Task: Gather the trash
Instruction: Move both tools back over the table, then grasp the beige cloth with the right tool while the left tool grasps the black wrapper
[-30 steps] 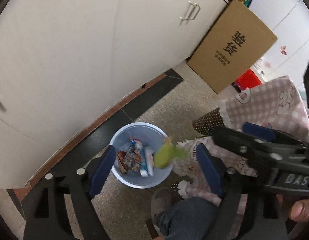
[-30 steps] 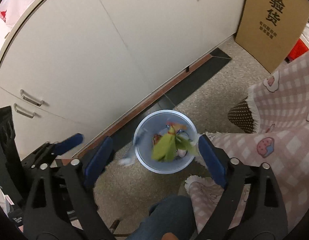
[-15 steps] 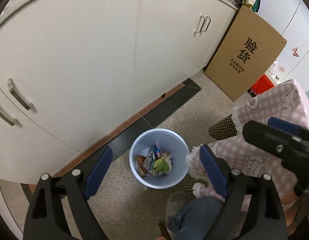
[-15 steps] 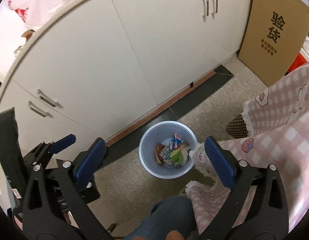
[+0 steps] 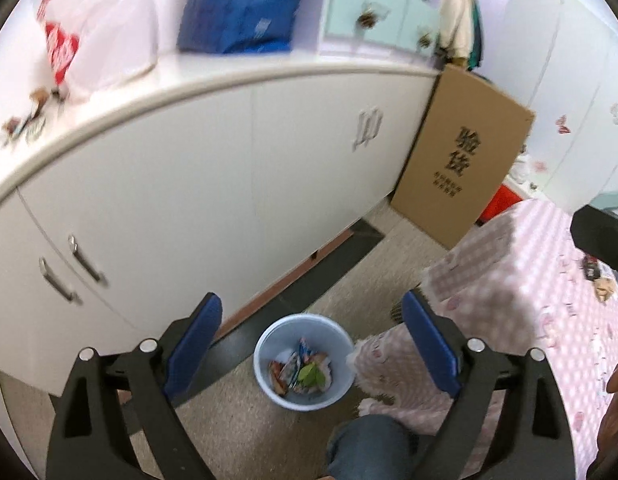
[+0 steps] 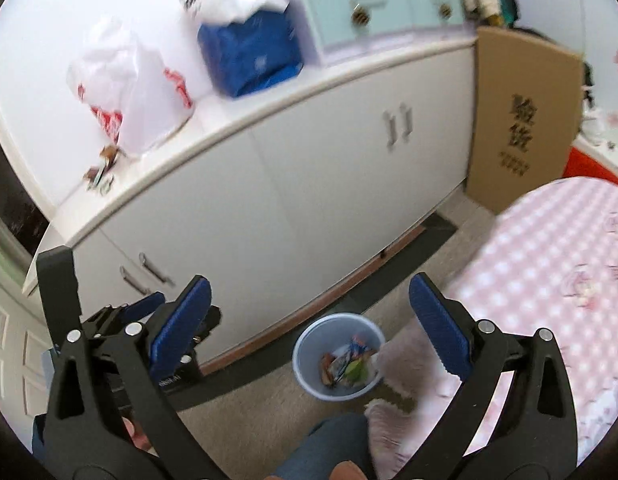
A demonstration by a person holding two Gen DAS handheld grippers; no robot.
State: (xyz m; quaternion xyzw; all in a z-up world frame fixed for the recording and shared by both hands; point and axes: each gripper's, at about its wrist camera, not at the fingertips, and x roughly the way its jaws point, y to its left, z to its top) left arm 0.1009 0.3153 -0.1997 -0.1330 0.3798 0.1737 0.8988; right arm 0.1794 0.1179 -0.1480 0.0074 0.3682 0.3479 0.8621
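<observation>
Left gripper (image 5: 312, 344) jaws opening with nothing between them, right gripper (image 6: 309, 316) spread wide and empty, both above the pale blue trash bin (image 5: 305, 360) on the floor beside the white cabinet (image 5: 229, 184), wrappers and a green scrap (image 5: 311, 374) inside.

The cardboard box (image 5: 461, 156) bears the large black characters 验货.

Each black plastic claw (image 5: 313, 344) (image 6: 309, 320) carries two ribbed blue pads (image 5: 195, 344) on triangular-cutout arms fastened with silver screws (image 5: 148, 345); the person wears blue jeans (image 5: 365, 446).
</observation>
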